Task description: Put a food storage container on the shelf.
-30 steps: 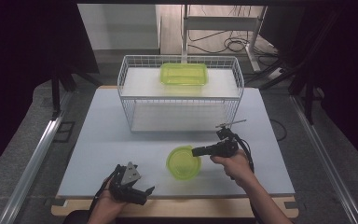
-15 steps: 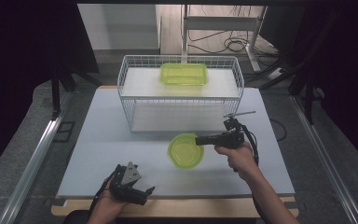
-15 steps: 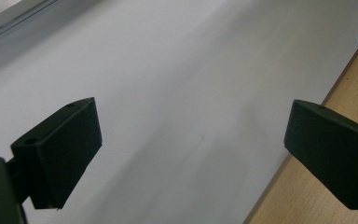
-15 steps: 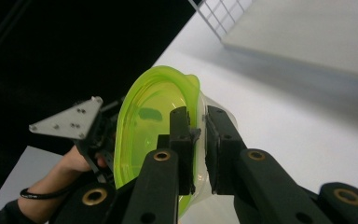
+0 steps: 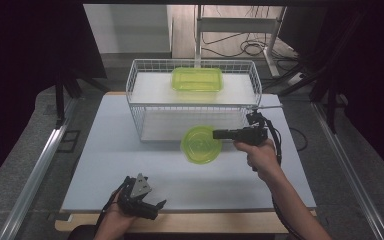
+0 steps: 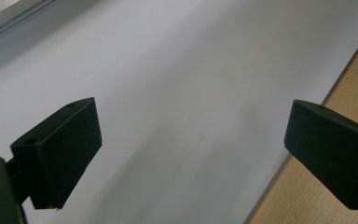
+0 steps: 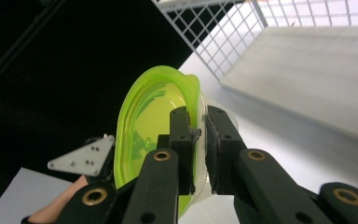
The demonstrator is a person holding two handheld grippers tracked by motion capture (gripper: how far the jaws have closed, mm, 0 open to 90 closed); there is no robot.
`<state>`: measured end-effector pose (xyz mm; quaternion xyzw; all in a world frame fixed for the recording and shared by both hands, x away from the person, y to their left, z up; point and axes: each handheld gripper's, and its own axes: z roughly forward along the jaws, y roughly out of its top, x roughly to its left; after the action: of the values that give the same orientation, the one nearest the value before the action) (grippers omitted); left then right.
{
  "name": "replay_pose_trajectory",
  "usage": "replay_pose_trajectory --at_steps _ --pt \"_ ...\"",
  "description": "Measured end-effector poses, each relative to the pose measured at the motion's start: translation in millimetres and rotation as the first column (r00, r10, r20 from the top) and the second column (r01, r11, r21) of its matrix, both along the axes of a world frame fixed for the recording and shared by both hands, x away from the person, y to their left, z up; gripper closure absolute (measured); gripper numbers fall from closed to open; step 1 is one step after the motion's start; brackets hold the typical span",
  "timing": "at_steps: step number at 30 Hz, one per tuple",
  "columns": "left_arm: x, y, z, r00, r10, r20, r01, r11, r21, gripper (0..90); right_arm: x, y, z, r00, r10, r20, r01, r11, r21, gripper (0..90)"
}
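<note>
A round lime-green container (image 5: 201, 145) hangs tilted on its side above the table, just in front of the wire basket (image 5: 135, 100). My right gripper (image 5: 216, 134) is shut on its right rim, jaws pointing left. In the right gripper view the rim of the container (image 7: 149, 112) sits pinched in my right gripper (image 7: 199, 128). A rectangular lime-green container (image 5: 197, 79) lies on the basket's raised shelf. My left gripper (image 5: 156, 209) rests at the table's front edge. In its own view the left gripper (image 6: 191, 149) is open, with bare table between the jaws.
The white table top (image 5: 130, 160) has a wooden front lip (image 6: 307, 196). The basket (image 7: 214, 37) stands at the back middle, with a white board under it. Dark floor, metal rails and cables surround the table.
My right gripper has lifted the round container off the table and carried it a little right, toward the basket. The left gripper has stayed put.
</note>
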<state>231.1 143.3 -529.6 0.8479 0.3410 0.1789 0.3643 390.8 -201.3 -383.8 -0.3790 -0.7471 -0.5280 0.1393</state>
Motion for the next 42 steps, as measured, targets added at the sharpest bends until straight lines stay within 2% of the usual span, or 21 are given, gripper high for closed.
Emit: replay_pose_trajectory --at_steps 8,16,34,42 --pt "-0.1 0.3 0.2 1.0 0.0 0.002 0.0 1.0 -0.001 3.8 10.0 -1.7 18.9 0.999 -0.044 0.005 0.043 0.9979 0.048 81.9" --pt "-0.1 0.2 0.1 1.0 -0.002 0.003 0.002 1.0 -0.001 3.8 17.9 -2.0 37.5 0.9978 -0.066 0.011 0.064 0.9939 0.09 81.9" --pt "0.0 0.3 0.0 1.0 -0.001 0.002 0.001 1.0 -0.004 3.8 33.9 3.2 74.8 0.9916 -0.118 0.053 0.111 0.9864 0.122 81.9" --pt "-0.3 0.1 -0.1 1.0 -0.002 0.002 0.002 1.0 0.0 3.8 41.4 8.6 88.8 0.9864 -0.148 0.071 0.138 0.9811 0.136 81.9"
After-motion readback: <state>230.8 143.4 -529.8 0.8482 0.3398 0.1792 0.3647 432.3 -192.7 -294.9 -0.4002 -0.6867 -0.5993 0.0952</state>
